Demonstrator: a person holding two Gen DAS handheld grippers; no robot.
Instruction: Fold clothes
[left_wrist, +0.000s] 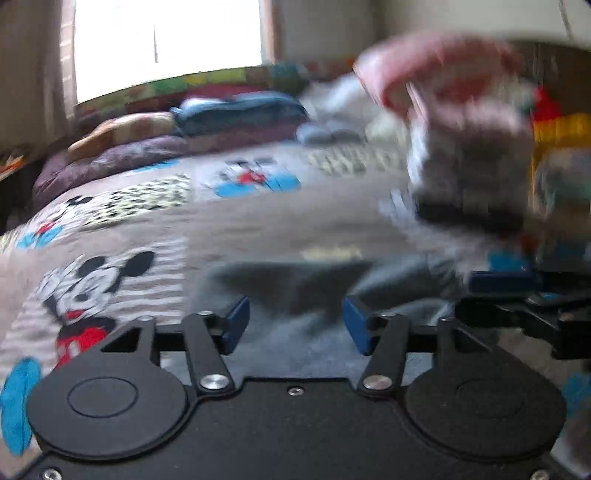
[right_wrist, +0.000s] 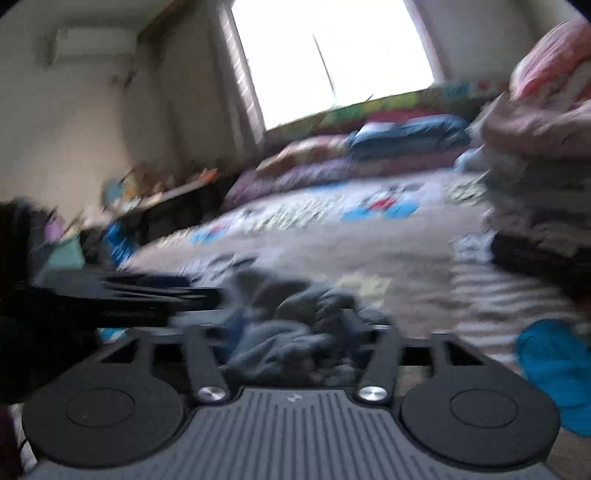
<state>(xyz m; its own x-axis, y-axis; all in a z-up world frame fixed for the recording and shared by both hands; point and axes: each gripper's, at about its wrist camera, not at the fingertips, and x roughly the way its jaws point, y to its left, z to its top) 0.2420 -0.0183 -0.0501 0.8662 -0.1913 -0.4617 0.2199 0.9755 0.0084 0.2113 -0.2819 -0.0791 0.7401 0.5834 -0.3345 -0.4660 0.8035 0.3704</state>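
Here, both views are blurred by motion. The left gripper (left_wrist: 295, 325) sits low over a crumpled grey fabric garment (left_wrist: 295, 288) lying on the cartoon-mouse printed bedspread (left_wrist: 129, 229); its blue-padded fingers (left_wrist: 236, 325) stand wide apart with nothing between them. In the right wrist view, the right gripper (right_wrist: 295, 332) is buried in the same grey garment (right_wrist: 288, 332), cloth bunched between its fingers, but whether it is clenched on the fabric cannot be told. To the right stands a stack of folded clothes (left_wrist: 469, 147), pink and grey. At the far side lie pillows (left_wrist: 155, 136) beneath a bright window (left_wrist: 166, 44).
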